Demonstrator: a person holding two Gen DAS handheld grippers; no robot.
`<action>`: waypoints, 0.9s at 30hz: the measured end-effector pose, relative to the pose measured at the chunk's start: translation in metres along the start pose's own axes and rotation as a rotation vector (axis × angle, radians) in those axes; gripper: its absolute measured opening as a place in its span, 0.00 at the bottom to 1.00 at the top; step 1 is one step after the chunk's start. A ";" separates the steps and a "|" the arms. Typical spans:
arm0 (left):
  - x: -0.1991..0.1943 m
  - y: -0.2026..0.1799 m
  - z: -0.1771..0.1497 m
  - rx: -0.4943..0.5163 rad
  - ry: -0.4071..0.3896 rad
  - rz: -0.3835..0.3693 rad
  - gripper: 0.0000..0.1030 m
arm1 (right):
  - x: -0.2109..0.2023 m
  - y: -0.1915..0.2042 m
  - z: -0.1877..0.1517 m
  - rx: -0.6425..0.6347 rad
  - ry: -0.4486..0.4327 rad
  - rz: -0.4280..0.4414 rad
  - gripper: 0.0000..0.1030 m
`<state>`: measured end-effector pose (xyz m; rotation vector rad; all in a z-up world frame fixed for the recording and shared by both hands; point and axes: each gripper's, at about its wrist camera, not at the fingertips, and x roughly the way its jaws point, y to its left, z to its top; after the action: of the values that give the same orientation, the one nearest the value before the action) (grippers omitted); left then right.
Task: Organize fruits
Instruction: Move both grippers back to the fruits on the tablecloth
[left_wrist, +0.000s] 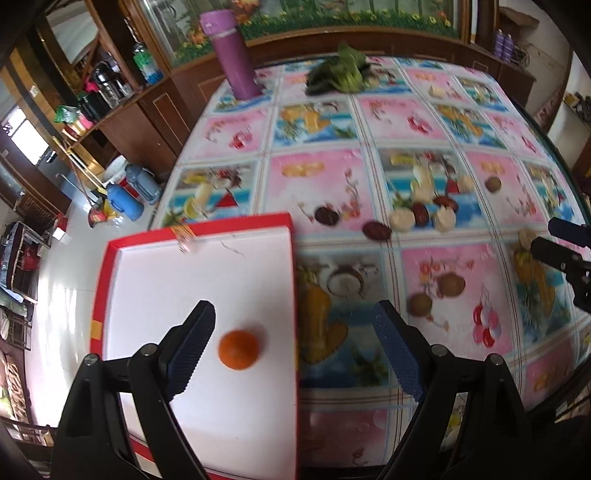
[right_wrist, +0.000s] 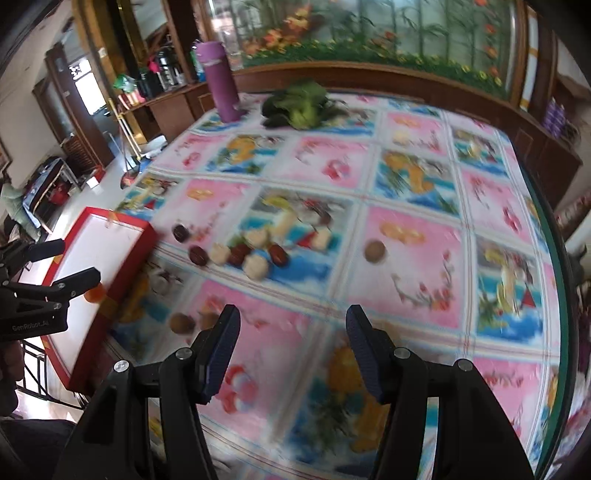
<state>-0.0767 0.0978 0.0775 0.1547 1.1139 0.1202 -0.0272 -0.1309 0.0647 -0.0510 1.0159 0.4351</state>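
A red box (left_wrist: 229, 223) with a white floor lies at the table's left edge, and one orange (left_wrist: 238, 349) rests inside it. My left gripper (left_wrist: 293, 310) hangs open above the box, the orange just inside its left finger. On the fruit-print cloth lie dark red dates (left_wrist: 376, 230), pale round pieces (left_wrist: 402, 219) and small brown fruits (left_wrist: 452, 284). My right gripper (right_wrist: 291, 314) is open over the cloth with nothing between its fingers. The brown fruits (right_wrist: 181, 323) lie just left of it. In the right wrist view the left gripper (right_wrist: 74, 260) partly hides the orange (right_wrist: 94, 293).
A purple bottle (left_wrist: 232, 55) and a bunch of green leaves (left_wrist: 340, 72) stand at the table's far side. The table's green rim (right_wrist: 557, 280) runs along the right. A wooden cabinet lines the back, and floor clutter lies beyond the left edge.
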 end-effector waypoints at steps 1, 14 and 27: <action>0.001 -0.003 -0.003 0.009 0.007 -0.009 0.85 | 0.002 -0.003 -0.004 0.011 0.012 0.009 0.58; 0.004 -0.002 -0.021 0.047 0.045 -0.070 0.85 | 0.042 0.045 0.001 -0.112 0.094 0.149 0.57; 0.007 0.005 -0.015 0.022 0.046 -0.169 0.85 | 0.081 0.061 0.005 -0.127 0.206 0.188 0.22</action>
<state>-0.0867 0.1054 0.0658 0.0767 1.1698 -0.0395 -0.0092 -0.0471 0.0098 -0.1171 1.2000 0.6761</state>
